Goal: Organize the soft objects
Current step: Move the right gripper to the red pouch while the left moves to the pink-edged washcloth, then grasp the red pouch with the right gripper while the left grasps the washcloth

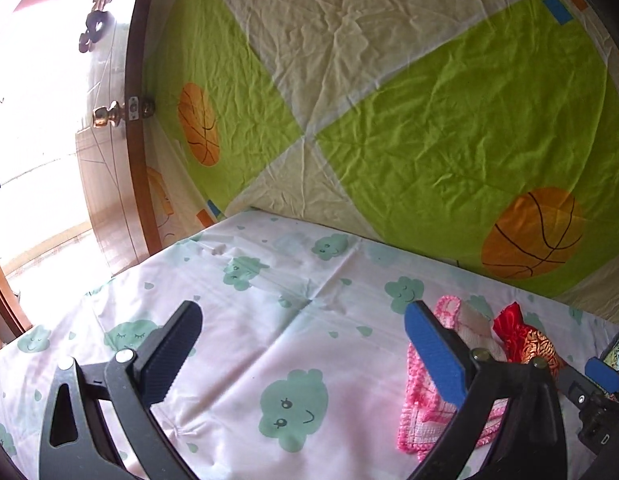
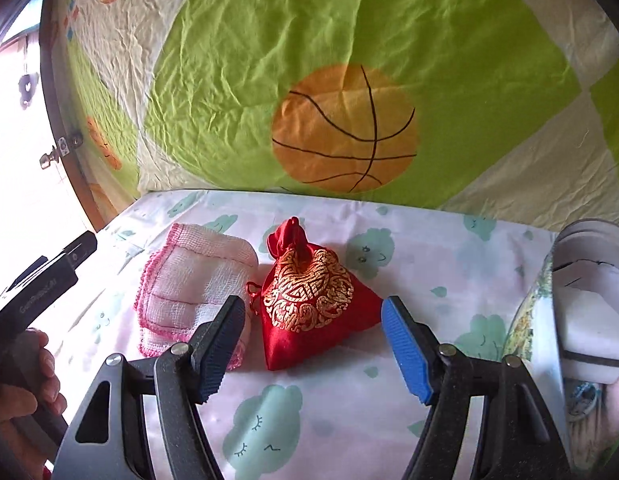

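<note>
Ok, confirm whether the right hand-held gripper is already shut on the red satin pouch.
No, the right hand-held gripper is open, fingers apart either side of the red satin pouch.

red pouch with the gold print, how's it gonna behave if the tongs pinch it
The red pouch looks like glossy satin, so it may slip between the pads. It sits slumped and creased, so it probably squashes rather than holds shape. Its gathered neck looks like the firmer spot to pinch.

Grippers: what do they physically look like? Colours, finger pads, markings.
Both alike: matte black curved frames, silver pivot bolts, ribbed pads, one finger dark navy, the other bright blue. The left gripper body shows faint white lettering in the right wrist view.
</note>
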{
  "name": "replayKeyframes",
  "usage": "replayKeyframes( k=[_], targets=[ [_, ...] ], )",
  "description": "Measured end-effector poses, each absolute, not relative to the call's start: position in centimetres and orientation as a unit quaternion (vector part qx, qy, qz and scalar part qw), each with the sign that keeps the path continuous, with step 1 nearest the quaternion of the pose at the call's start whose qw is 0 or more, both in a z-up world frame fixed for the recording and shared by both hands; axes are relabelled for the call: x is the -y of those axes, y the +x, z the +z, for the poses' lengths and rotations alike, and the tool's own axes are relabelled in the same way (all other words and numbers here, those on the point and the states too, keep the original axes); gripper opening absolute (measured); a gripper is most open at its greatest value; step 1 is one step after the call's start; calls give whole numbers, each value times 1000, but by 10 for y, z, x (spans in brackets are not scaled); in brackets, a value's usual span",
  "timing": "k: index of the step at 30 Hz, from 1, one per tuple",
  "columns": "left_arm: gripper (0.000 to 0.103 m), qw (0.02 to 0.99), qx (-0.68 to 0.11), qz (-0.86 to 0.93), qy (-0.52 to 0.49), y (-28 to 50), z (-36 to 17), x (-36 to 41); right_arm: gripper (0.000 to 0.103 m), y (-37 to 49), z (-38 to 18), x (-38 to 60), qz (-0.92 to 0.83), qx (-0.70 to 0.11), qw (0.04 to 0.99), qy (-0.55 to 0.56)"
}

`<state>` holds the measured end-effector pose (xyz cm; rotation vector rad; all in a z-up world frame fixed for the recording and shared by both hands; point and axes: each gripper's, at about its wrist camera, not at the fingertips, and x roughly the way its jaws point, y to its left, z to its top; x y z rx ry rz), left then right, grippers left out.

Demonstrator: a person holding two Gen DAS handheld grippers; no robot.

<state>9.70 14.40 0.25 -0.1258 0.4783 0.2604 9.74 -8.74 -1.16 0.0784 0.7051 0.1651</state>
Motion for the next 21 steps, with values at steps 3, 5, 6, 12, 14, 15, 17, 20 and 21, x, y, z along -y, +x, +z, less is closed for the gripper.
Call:
replayKeyframes(
  k=[3, 5, 6, 12, 14, 15, 17, 20, 21],
  targets=[
    [103, 962, -237, 123, -60, 97, 3, -142, 73, 106, -15, 88, 85, -356, 929, 48],
    [103, 962, -238, 119, -59, 97, 3, -140, 73, 109, -15, 87, 84, -357, 929, 43],
    [103, 962, -240, 118, -56, 98, 2, -140, 73, 110, -15, 86, 84, -356, 930, 40],
    [103, 961, -245, 116, -51, 99, 1, -138, 73, 112, -13, 82, 83, -352, 932, 30],
    [103, 961, -246, 116, -52, 100, 0, -139, 73, 111, -11, 81, 79, -344, 935, 26],
    [103, 961, -247, 116, -53, 100, 0, -139, 73, 109, -10, 81, 77, -342, 936, 24],
    [103, 960, -247, 117, -54, 100, 0, -140, 73, 109, -9, 81, 75, -341, 937, 22],
    [103, 960, -249, 116, -56, 101, 0, -140, 73, 112, -11, 80, 74, -348, 934, 21],
    [103, 960, -250, 115, -57, 101, -1, -141, 73, 113, -11, 80, 73, -349, 934, 21]
  ],
)
